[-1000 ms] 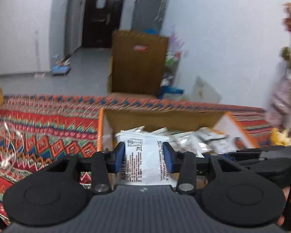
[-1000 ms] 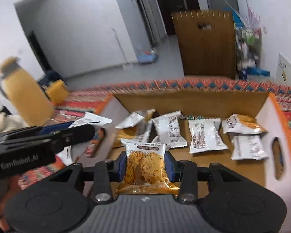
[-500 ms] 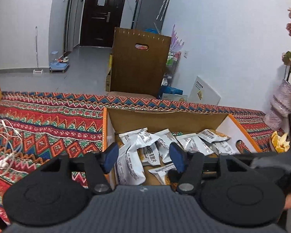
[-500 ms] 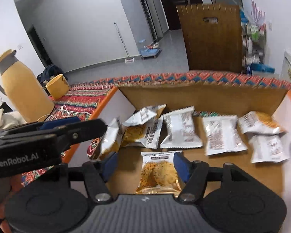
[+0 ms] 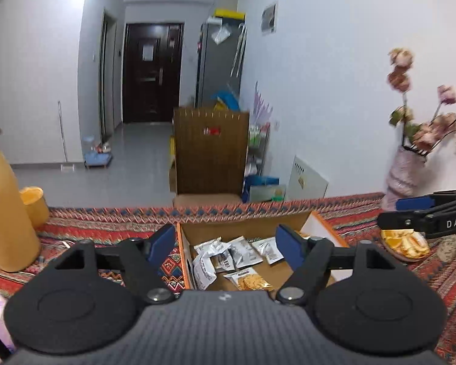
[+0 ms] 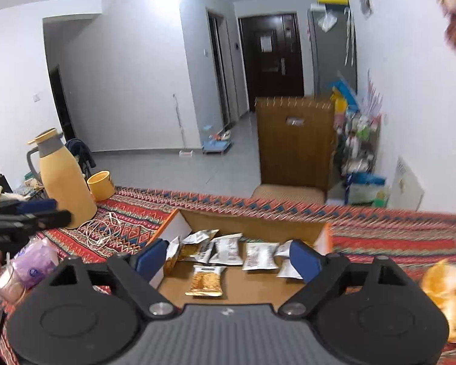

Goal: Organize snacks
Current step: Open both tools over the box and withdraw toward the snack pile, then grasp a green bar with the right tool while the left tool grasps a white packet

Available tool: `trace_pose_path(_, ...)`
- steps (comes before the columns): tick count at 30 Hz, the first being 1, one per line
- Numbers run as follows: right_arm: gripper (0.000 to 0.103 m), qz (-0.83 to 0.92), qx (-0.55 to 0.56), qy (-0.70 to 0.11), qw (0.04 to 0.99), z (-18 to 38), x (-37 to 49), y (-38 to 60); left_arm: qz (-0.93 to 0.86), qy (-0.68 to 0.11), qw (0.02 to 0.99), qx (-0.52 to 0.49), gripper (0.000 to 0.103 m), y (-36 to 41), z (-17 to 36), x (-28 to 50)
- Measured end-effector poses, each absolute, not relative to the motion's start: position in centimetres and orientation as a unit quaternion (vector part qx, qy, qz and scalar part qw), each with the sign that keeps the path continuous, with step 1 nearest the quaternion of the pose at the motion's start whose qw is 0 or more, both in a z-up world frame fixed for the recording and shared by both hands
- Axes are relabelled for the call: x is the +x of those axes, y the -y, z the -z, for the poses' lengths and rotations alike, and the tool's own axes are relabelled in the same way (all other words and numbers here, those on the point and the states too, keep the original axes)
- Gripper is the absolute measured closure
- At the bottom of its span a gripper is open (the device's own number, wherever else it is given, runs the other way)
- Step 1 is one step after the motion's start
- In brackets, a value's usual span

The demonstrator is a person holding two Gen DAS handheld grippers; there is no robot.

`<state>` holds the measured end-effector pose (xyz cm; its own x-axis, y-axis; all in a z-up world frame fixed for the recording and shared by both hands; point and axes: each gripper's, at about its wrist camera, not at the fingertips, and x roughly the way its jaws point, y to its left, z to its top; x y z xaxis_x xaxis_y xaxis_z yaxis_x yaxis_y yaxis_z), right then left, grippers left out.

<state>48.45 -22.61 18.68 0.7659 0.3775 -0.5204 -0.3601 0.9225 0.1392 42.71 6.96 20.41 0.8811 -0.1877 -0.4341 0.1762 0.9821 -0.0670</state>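
We hold the left gripper (image 5: 226,243) above the near edge of the cardboard box (image 5: 243,228), its blue pads spread apart with nothing between them; its jaws have just been opening. The right gripper (image 6: 226,257) is likewise released and empty, and its jaws too have just been opening. In the right wrist view the box sits at lower centre on the patterned tablecloth (image 6: 130,213). A row of silver snack packets (image 6: 228,248) lies along its far side, and one golden cookie packet (image 6: 205,281) lies alone nearer us on the box floor, clear of both pads. At the left of that view stand a yellow thermos jug (image 6: 65,179) and a yellow cup (image 6: 101,185), with a white cable (image 6: 98,232) coiled just in front. A plate of orange slices (image 5: 405,245) shows at the right of the left wrist view, below a vase of flowers (image 5: 405,170).
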Motion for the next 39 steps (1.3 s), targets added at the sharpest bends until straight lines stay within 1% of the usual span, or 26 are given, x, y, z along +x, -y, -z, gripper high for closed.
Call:
trace_pose_path(3,0.01,-0.185,0.0,-0.257,0.949,-20.8,44.7,24.4,0.103,-0.214,0.971,-0.019,0.022,-7.0,-22.6,38.9)
trace_pose_path(6,0.01,-0.184,-0.003,-0.24,0.953,-22.4,41.1,26.1,0.109,-0.2,0.974,-0.009,0.021,-6.7,-23.6,34.9)
trace_pose_path(8,0.009,-0.19,-0.003,-0.226,0.955,-22.9,38.6,27.2,0.116,-0.179,0.977,0.013,0.02,-6.3,-23.4,31.4)
trace_pose_path(9,0.003,-0.194,-0.002,-0.214,0.957,-23.1,36.8,28.0,0.119,-0.168,0.978,0.021,0.016,-6.1,-23.1,29.7)
trace_pose_path(10,0.0,-0.197,0.0,-0.203,0.959,-23.2,35.2,28.7,0.125,-0.157,0.979,0.029,0.014,-5.9,-22.7,27.9)
trace_pose_path(12,0.0,-0.201,0.003,-0.183,0.962,-23.1,31.7,30.0,0.132,-0.138,0.981,0.041,0.012,-5.5,-21.5,24.1)
trace_pose_path(13,0.0,-0.202,0.004,-0.174,0.964,-22.8,30.3,30.5,0.131,-0.127,0.982,0.043,0.008,-5.4,-20.8,22.2)
trace_pose_path(17,0.0,-0.215,0.014,-0.151,0.965,-20.0,23.8,32.4,0.096,-0.11,0.988,0.04,0.006,-5.2,-16.2,15.8)
trace_pose_path(21,0.0,-0.205,-0.033,-0.13,0.97,-15.6,17.7,32.3,0.044,-0.131,0.99,0.009,0.002,-5.7,-11.3,11.4)
trace_pose_path(23,0.0,-0.172,-0.057,-0.123,0.976,-13.9,14.9,32.0,0.001,-0.15,0.989,-0.001,0.002,-5.7,-9.3,9.7)
trace_pose_path(27,0.0,-0.142,-0.033,-0.109,0.983,-10.2,11.0,31.6,0.002,-0.169,0.986,-0.007,0.002,-6.3,-7.0,7.1)
trace_pose_path(30,0.0,-0.13,-0.004,-0.128,0.983,-7.3,9.6,30.8,0.014,-0.167,0.986,0.017,0.001,-6.0,-6.2,6.5)
trace_pose_path(34,0.0,-0.093,-0.031,-0.152,0.984,-3.6,9.1,28.9,0.015,-0.176,0.984,0.014,0.001,-5.6,-5.1,7.0)
trace_pose_path(39,0.0,-0.094,-0.014,-0.182,0.979,-1.3,10.6,28.3,0.019,-0.197,0.98,0.006,0.001,-5.1,-3.7,8.4)
